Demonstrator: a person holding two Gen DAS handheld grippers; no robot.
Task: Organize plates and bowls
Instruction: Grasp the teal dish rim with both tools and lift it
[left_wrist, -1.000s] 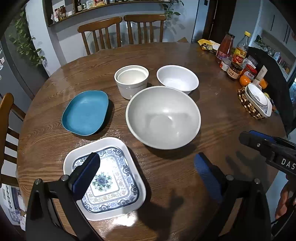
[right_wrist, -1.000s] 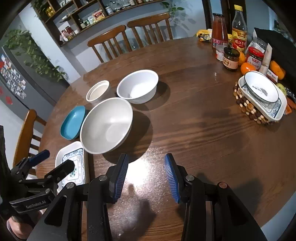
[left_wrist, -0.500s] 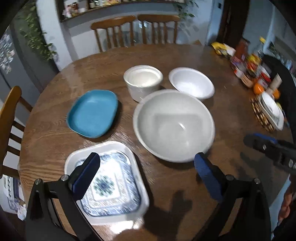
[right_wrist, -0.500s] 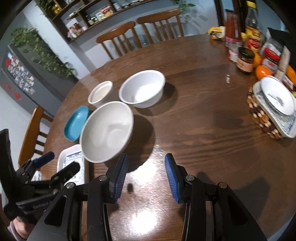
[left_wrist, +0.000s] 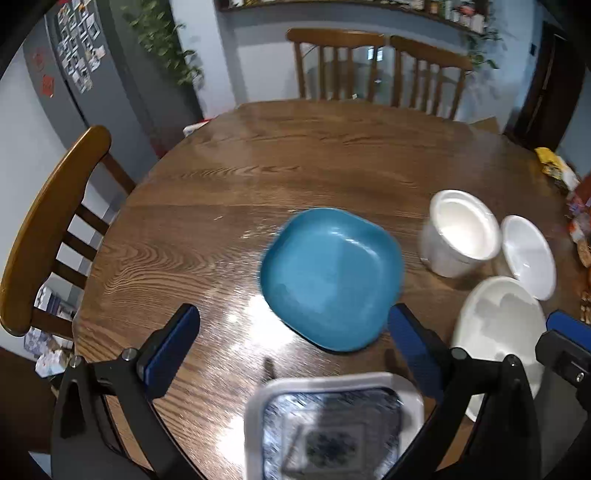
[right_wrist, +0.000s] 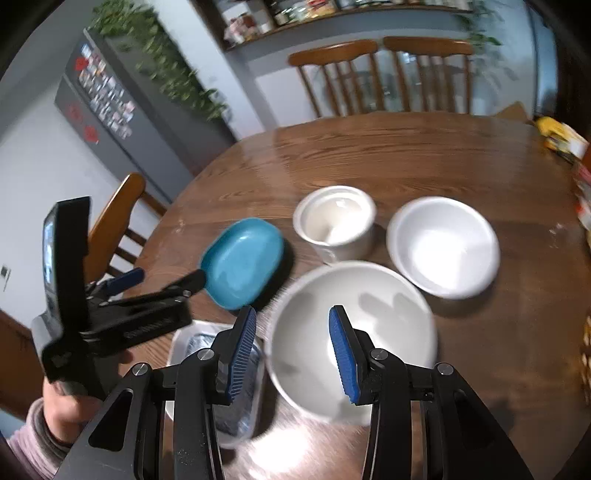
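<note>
Blue plate (left_wrist: 330, 278) on the wooden surface (left_wrist: 295, 158), between patterned square plate (left_wrist: 332, 428) and white pot (left_wrist: 460, 232). Left gripper (left_wrist: 293, 345) wide, empty, above it. Right gripper (right_wrist: 291, 350) wide over large white bowl (right_wrist: 354, 332).

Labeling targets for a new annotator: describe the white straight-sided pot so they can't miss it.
On the round wooden table, find the cluster of white dishes beside the blue plate. The pot sits between that plate and the medium white bowl. It alone has tall, straight walls; its neighbours flare open.

Wooden chairs (left_wrist: 373, 66) ring the round table (left_wrist: 295, 166), fridge (right_wrist: 107, 107) behind
</note>
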